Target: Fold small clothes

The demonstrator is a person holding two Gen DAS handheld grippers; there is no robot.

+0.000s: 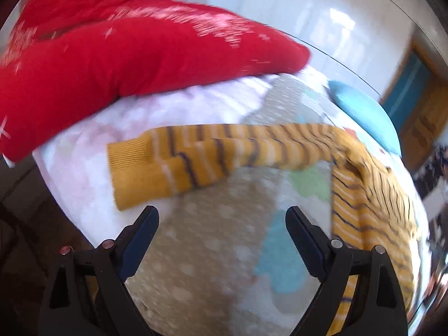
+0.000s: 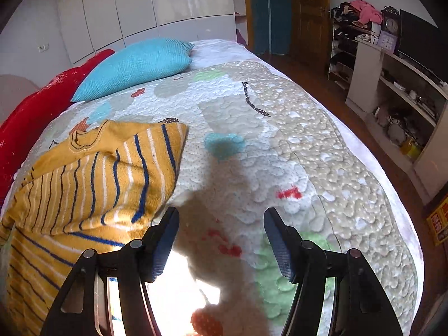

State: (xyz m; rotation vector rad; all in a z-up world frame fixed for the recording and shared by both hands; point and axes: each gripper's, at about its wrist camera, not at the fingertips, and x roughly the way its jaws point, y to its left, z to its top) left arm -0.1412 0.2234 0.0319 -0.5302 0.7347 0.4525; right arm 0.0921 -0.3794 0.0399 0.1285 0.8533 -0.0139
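The striped yellow top (image 2: 92, 173) is lying on the quilted bedspread (image 2: 280, 145), partly folded, with one side turned over the body so that the neckline is showing near the upper edge of the fold. In the left wrist view, which is blurred, one long sleeve (image 1: 196, 159) of the top is stretching out sideways across the bedspread, its plain yellow cuff at the far end, away from the body of the top.

The right gripper (image 2: 221, 221) is hanging just beside the top's folded edge, its jaws standing apart with nothing between them; only bedspread and the gripper's own shadow are showing in the gap. The left gripper (image 1: 222, 218) is hanging just short of the sleeve, its jaws spread wide and empty, bedspread showing between them.

Beyond the top, towards the head of the bed, a blue pillow (image 2: 140, 64) is lying on the bedspread, and a red cushion (image 2: 36, 117) with white marks is sitting beside it, on the top's far side. White glossy wardrobe doors (image 2: 126, 5) are standing behind the pillows.
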